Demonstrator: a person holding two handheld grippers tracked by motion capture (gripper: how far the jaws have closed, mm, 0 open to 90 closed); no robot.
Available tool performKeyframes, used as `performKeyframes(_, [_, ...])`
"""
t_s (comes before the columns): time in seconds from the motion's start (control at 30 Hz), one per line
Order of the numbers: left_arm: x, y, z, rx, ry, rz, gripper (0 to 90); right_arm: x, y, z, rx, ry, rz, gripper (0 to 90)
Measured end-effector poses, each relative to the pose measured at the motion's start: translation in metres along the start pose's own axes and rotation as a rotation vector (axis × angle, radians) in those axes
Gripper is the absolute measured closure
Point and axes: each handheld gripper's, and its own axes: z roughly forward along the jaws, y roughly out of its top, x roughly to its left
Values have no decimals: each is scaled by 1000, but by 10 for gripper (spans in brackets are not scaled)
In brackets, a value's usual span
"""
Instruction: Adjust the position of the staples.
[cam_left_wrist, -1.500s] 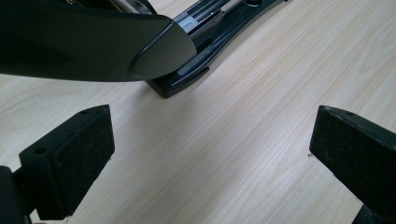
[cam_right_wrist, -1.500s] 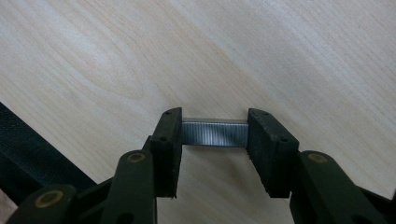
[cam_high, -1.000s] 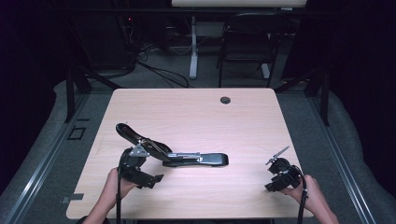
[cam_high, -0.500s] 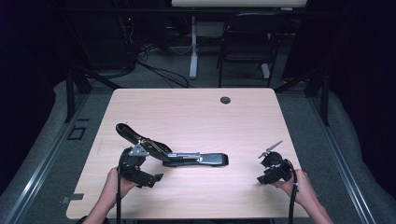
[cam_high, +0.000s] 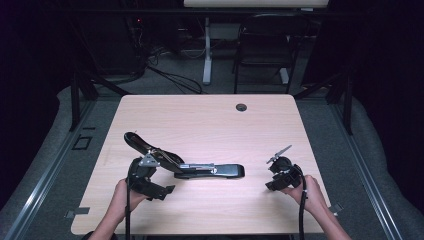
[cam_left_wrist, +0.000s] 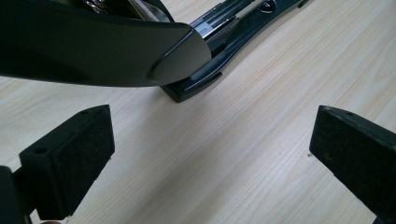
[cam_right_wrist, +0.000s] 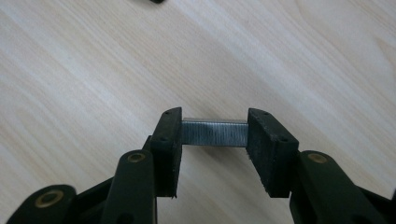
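Note:
A black stapler (cam_high: 220, 171) lies open on the wooden table (cam_high: 210, 125), its base flat and its lid (cam_high: 145, 147) swung up and back to the left. My left gripper (cam_high: 150, 180) stands open at the hinge end. In the left gripper view the lid (cam_left_wrist: 93, 46) hangs just above and ahead of the wide-apart jaws, and the base (cam_left_wrist: 233, 42) runs away beyond them. My right gripper (cam_high: 276, 180) hovers over the table right of the stapler. It is shut on a short silver strip of staples (cam_right_wrist: 215, 133), held crosswise by its two ends.
A dark cable hole (cam_high: 241, 107) sits near the table's far edge. A black chair (cam_high: 265, 45) and a white table leg (cam_high: 206, 50) stand on the floor beyond. Bare wood lies between the stapler's front end and the right gripper.
My right gripper has moved left from the table's right edge toward the stapler, still holding the staples. The left gripper and the stapler have stayed put.

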Motion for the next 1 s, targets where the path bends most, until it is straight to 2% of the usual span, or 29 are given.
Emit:
performKeyframes(0.03, [0, 0, 0, 1, -1, 1, 1, -1, 3, -1, 30, -6, -24, 570])
performKeyframes(0.43, [0, 0, 0, 1, -4, 3, 1, -1, 25, 14, 40, -10, -19, 569])
performKeyframes(0.73, [0, 0, 1, 7, -7, 5, 1, -3, 42, 27, 74, -6, -46, 569])
performKeyframes(0.87, [0, 0, 1, 5, -7, 4, 1, -2, 45, 31, 97, 0, -48, 568])
performKeyframes(1.0, [0, 1, 2, 6, -9, 5, 1, -3, 45, 32, 92, 3, -41, 568])
